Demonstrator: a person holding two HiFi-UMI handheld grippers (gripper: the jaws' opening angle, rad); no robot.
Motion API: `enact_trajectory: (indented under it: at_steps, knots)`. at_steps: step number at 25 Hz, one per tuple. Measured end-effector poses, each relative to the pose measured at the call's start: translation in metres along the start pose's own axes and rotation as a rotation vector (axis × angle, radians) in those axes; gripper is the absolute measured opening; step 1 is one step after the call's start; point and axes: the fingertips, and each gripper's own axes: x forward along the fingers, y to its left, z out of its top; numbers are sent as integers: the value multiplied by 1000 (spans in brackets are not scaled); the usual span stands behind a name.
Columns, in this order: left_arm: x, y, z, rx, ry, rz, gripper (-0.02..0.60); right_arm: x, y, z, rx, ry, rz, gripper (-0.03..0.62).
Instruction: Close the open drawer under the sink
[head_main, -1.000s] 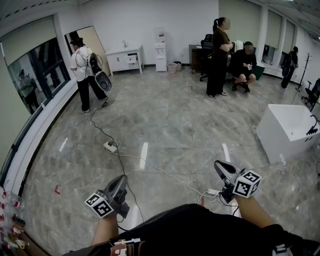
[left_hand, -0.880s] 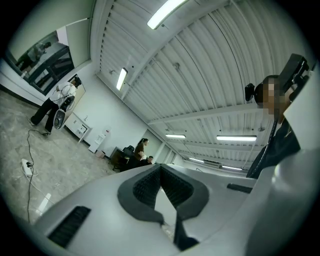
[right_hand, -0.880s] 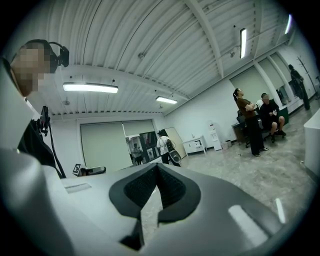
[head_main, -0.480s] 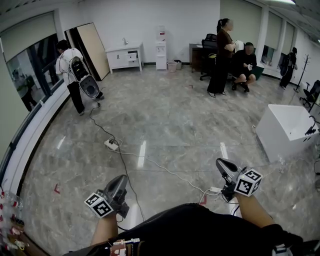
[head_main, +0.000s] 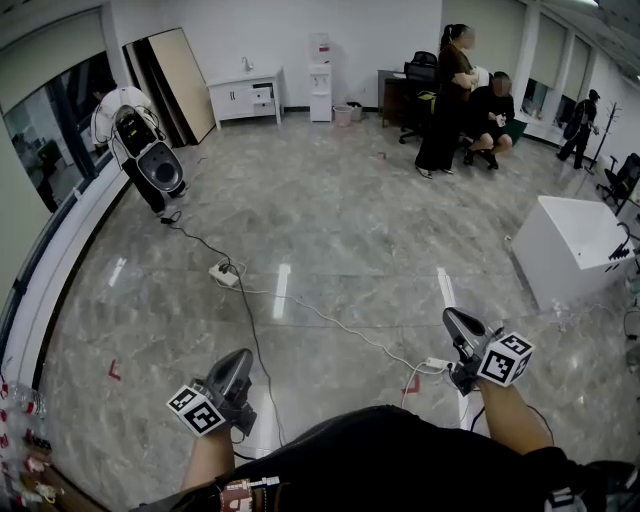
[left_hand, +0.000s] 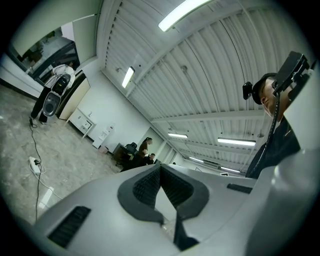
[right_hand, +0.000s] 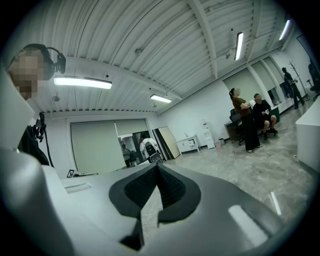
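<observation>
While both claws hang low over the grey marbled floor (head_main: 340, 240), the white sink cabinet with its small tap (head_main: 245, 97) stands well apart from them, against the far wall and just left of the tall white water dispenser (head_main: 320, 78). The drawer (head_main: 262, 98) sits in the cabinet's right half, under the top; it seems to stand out a little from the front, though it is too small here to be sure.

The left claw (head_main: 242, 356) has its dark ribbed pads together with nothing between them, and so has the right claw (head_main: 451, 316). Both point forward across the room.

In the head view the cabinet lies almost straight ahead along the left claw's line, while the right claw sits well off to the side of that line, so I judge the left one the more natural to bring up. The drawer front runs along the wall, so the closing push would likely go square to it, toward the wall. Before that the whole open floor has to be crossed, with a white cable and power strip (head_main: 222, 272) lying between.
</observation>
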Motion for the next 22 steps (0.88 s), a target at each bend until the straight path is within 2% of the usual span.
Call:
enact_trajectory:
  at_steps: [4,10,17,22]
  knots:
    - [6,11,-3,-22,7,6,-8,7,-5,-5,13,20,-10,-9]
    - [36,15,-6,-10,27,27,-8,28,-41,1,39,21,12,-9]
    - [102,13,5,34,-18,110,-8,67,-119,26,63,30,105,-9]
    - [177,-3,8,58,-53,127,-8,78,-184,62,39,35,155,-9]
